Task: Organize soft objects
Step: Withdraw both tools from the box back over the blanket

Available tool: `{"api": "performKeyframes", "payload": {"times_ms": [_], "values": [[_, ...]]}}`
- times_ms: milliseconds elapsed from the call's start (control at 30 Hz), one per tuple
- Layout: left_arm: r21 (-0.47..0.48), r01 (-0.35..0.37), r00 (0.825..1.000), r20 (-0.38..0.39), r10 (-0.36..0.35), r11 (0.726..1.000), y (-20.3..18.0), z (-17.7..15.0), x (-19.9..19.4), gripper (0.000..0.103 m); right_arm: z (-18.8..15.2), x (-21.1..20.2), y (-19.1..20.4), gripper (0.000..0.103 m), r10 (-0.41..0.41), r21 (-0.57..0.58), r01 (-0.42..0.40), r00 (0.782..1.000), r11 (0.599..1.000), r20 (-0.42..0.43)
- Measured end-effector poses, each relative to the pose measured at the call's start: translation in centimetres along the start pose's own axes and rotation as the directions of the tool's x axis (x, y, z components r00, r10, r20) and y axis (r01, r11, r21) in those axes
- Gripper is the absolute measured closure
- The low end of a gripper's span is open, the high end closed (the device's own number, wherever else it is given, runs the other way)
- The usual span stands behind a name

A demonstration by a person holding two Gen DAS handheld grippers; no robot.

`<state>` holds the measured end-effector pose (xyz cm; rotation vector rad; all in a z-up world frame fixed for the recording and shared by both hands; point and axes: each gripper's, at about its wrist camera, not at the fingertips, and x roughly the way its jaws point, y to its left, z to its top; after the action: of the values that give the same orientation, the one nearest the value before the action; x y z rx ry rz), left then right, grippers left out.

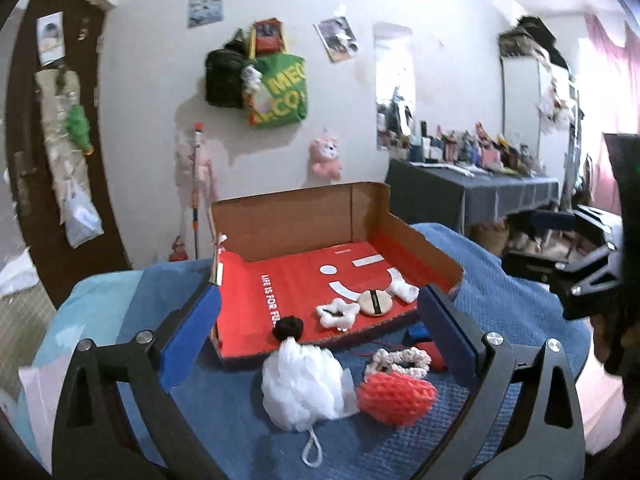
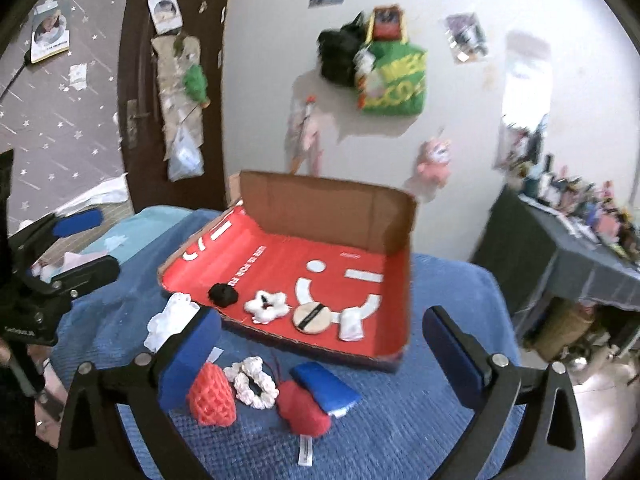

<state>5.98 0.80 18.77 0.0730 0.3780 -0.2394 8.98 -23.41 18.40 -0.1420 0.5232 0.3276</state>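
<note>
Left wrist view: white bath pouf (image 1: 298,386) lies between wide-apart fingers (image 1: 192,332), untouched.

Red box floor (image 1: 304,280): white "LIFE IS FOR FU...", cut off. Green bag (image 1: 286,94): "ME", "CO" partly readable.

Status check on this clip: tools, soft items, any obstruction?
Left tool and right tool open, empty. Four soft items in red-lined cardboard box; white mesh pouf, orange net sponge outside. Nothing blocking.

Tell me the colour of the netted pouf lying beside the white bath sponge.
Orange-red mesh pouf, clearest in the left wrist view, right of the white bath sponge.
</note>
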Motion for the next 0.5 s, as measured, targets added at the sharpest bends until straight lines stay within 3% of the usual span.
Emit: {"api": "performKeyframes", "payload": {"times_ms": [200,500], "values": [[-0.035,-0.105,0.993,0.044,0.107,0.994,-1.6,-3.4,-1.9,0.000,-3.6,-2.6,1.9,0.000,-0.108,0.017,0.108,0.992,0.994,0.059],[-0.073,-0.130,0.992,-0.008,0.130,0.989,-2.7,-8.5,-1.1,0.000,-9.4,-2.2,2.2,0.000,-0.176,0.162,0.165,0.983,0.973,0.055]]}}
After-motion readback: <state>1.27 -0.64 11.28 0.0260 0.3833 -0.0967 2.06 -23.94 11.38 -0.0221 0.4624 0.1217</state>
